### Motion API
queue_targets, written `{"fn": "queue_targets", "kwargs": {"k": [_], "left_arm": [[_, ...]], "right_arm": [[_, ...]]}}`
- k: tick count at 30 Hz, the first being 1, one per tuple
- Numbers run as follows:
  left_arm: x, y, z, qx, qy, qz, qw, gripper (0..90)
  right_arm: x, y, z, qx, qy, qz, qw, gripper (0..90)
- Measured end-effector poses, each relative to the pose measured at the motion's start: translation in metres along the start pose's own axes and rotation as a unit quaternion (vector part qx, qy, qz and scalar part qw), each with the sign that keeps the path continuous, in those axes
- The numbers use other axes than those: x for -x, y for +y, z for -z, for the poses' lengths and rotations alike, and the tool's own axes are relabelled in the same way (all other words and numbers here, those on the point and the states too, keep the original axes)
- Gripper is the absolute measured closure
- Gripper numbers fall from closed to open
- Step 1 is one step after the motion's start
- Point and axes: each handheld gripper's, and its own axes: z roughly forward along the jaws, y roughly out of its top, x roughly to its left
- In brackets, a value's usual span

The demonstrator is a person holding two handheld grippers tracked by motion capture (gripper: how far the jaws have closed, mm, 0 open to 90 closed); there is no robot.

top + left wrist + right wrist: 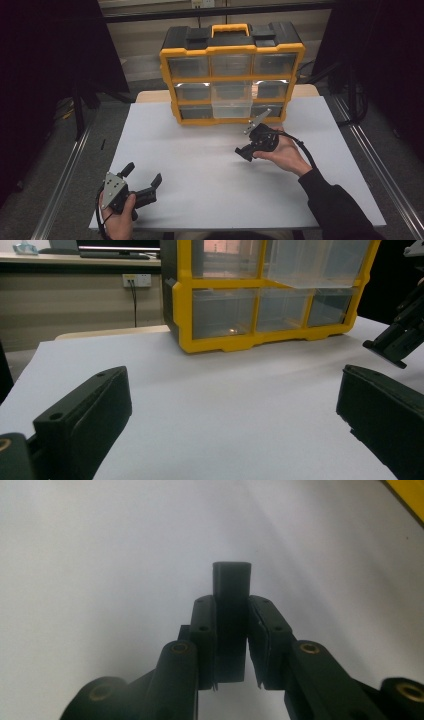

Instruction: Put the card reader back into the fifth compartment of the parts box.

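A yellow and black drawer organizer [231, 75] with clear drawers stands at the back of the white table [200, 165]. Its middle drawer [231, 100] is pulled out. My right gripper [246, 151], held in a hand, hovers in front of the organizer and points down-left. In the right gripper view its jaws are shut on a small black rectangular block [231, 592] that sticks out past the fingertips [204, 611]. My left gripper [144, 176] rests near the front left corner, jaws wide apart and nothing between them. The left gripper view shows the organizer [270, 315] ahead and the right gripper [397, 337] at the right edge.
Dark curtains and metal rails flank the table on both sides. A wall socket [136, 279] and a desk sit behind the organizer. A cable [302, 150] trails from the right gripper along the sleeve.
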Motion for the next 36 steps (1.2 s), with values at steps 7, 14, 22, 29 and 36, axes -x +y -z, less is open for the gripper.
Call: {"fn": "queue_targets", "kwargs": {"k": [7,14,22,29,36], "left_arm": [[0.0,0.0,0.0,0.0,0.0,-0.001,1.0,1.3],[0.0,0.0,0.001,0.0,0.0,0.0,1.0,1.3],[0.0,0.0,0.0,-0.001,0.0,0.0,1.0,1.2],[0.0,0.0,0.001,0.0,0.0,0.0,1.0,1.2],[0.0,0.0,0.001,-0.001,0.0,0.0,1.0,1.3]], "right_arm": [[0.001,0.0,0.006,0.016,-0.005,0.003,0.9998,73.9],[0.003,0.0,0.015,0.034,-0.01,0.001,0.9994,73.9],[0.003,-0.001,0.021,0.052,-0.01,0.004,0.9986,73.9],[0.002,0.0,0.024,0.064,-0.01,0.006,0.9979,73.8],[0.001,0.0,0.03,0.08,-0.012,0.009,0.9967,73.9]]}}
